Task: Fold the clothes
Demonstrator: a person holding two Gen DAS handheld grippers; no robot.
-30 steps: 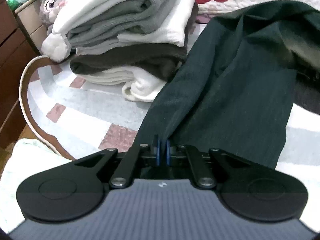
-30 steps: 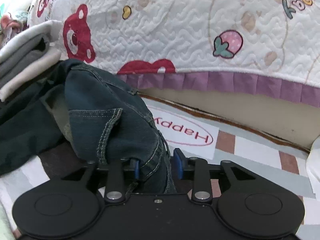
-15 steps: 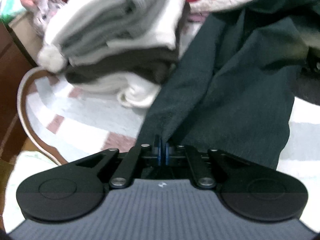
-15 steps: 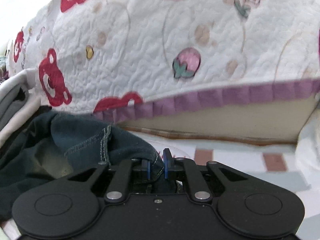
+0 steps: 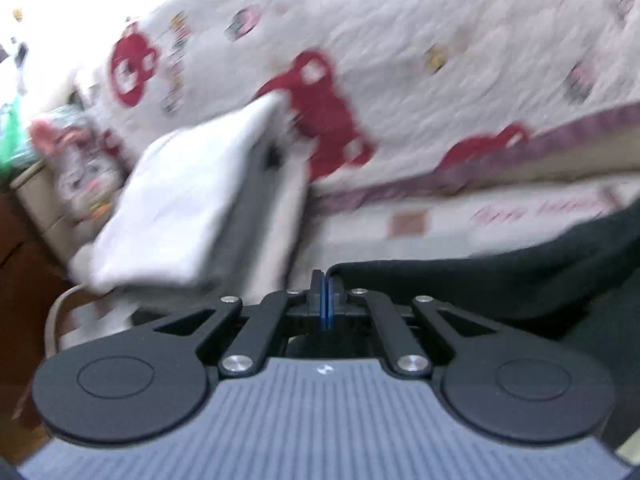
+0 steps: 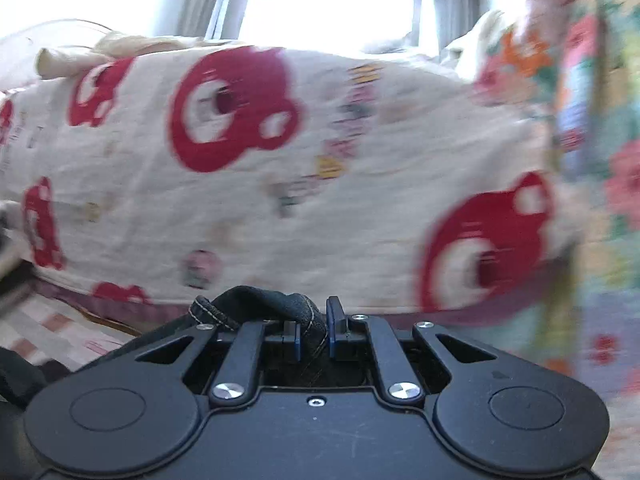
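Observation:
I hold a pair of dark green jeans between both grippers. My left gripper point(image 5: 324, 286) is shut on a leg end of the jeans point(image 5: 500, 280), whose cloth stretches away to the right, lifted off the mat. My right gripper point(image 6: 314, 326) is shut on the stitched waistband of the jeans point(image 6: 272, 304), bunched between the blue pads and raised high in front of the bed. Both views are motion-blurred.
A stack of folded white and grey clothes point(image 5: 192, 204) stands to the left on the checked floor mat point(image 5: 404, 224). The bed with a white quilt of red bears point(image 6: 256, 168) fills the background. A plush toy point(image 5: 76, 160) and brown furniture stand at far left.
Both grippers have risen and tilted upward, lifting the jeans off the mat. The views have swung from the mat and clothes toward the bed and window.

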